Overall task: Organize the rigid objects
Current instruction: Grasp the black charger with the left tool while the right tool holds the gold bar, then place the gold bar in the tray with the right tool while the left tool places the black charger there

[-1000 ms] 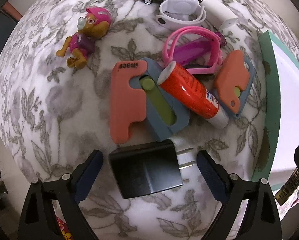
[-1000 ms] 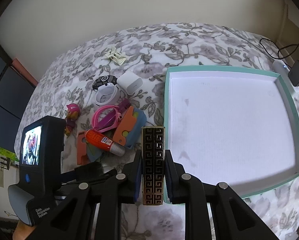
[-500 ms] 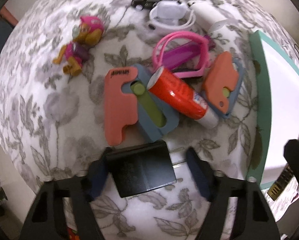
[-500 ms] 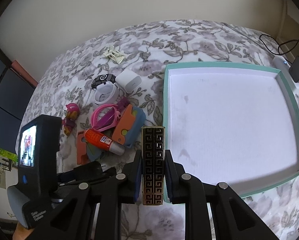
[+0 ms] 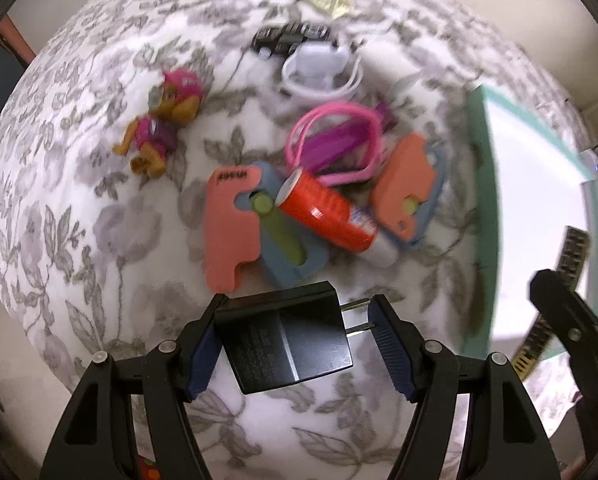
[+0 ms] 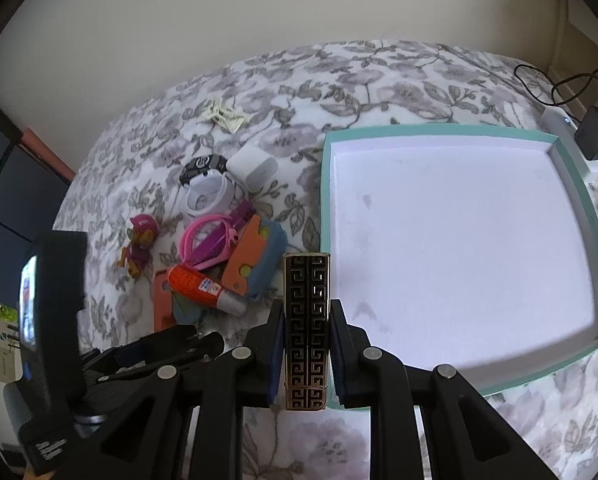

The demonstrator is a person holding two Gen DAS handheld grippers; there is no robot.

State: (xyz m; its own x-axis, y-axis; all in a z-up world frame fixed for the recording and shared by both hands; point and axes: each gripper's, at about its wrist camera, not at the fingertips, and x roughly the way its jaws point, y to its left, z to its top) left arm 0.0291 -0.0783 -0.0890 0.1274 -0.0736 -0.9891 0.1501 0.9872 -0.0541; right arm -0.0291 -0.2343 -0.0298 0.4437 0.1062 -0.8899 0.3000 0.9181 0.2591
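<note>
Gripping charger [image 5: 287, 344], left gripper [image 5: 295, 344] above bedspread [image 5: 99, 240] (tray [image 5: 483, 200] rightward).

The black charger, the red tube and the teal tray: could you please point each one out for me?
Black charger [image 5: 287, 344], left wrist view, on its dark top face.
Red tube [image 5: 323, 210], left wrist view, on its red body.
Teal tray [image 6: 439, 130], right wrist view, on its far rim.

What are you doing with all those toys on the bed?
Tidying up. The left gripper has just closed on a black plug adapter, and the right gripper is clamped on a black-and-gold patterned lighter. The teal tray holds nothing yet. The puppy figure, glue stick and other bits lie on the flowered blanket.
</note>
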